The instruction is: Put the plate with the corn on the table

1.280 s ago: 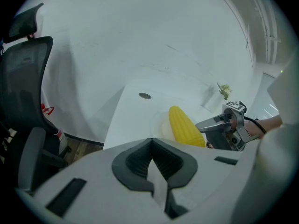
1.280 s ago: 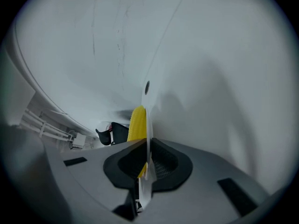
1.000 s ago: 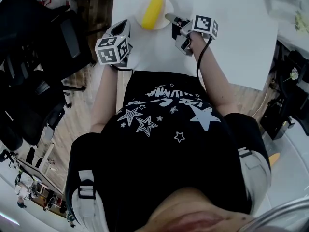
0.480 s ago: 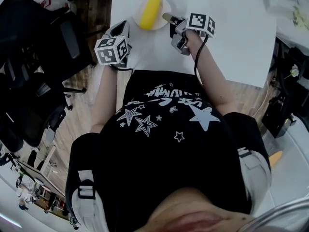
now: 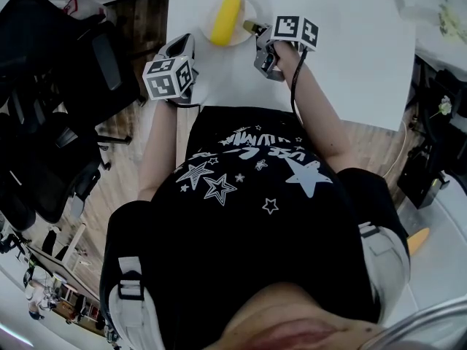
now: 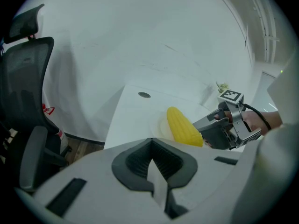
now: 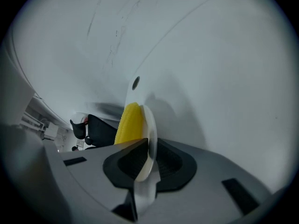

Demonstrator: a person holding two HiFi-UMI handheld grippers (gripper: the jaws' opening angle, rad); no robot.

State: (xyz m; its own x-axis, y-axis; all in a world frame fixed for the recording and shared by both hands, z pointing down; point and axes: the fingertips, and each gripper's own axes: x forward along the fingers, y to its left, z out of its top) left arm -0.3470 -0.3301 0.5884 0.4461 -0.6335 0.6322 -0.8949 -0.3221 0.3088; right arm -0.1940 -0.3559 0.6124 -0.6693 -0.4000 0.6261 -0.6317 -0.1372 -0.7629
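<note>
Yellow corn (image 5: 225, 18) is lying lengthwise on a small pale plate (image 5: 250, 12). As far as the head view is showing, the plate is sitting on the white table (image 5: 350, 57), straight ahead of the right gripper (image 5: 252, 28) and reaching into its jaws. In the right gripper view the plate's near rim is standing edge-on between the two dark pads, with the corn just beyond the jaws and a little to their left. Those jaws are standing narrow. They have just been opening a little, yet the pads are lying against both faces of the rim as far as that view is showing, so the gripper is holding the plate by its edge. A small round hole (image 7: 135, 83) in the tabletop is showing farther ahead of this gripper, past the corn.

The left gripper (image 5: 180, 44) is hovering at the table's near edge, off to the left of the right gripper and well apart from it, with the plate lying ahead of its tips and to their right. In the left gripper view its jaws are meeting at the tips with nothing between them, and the corn, the plate and the right gripper's nose are showing just beyond and to the right. A black office chair (image 5: 55, 86) is standing on the wooden floor (image 5: 120, 162) to the left of the left gripper, apart from the table.
</note>
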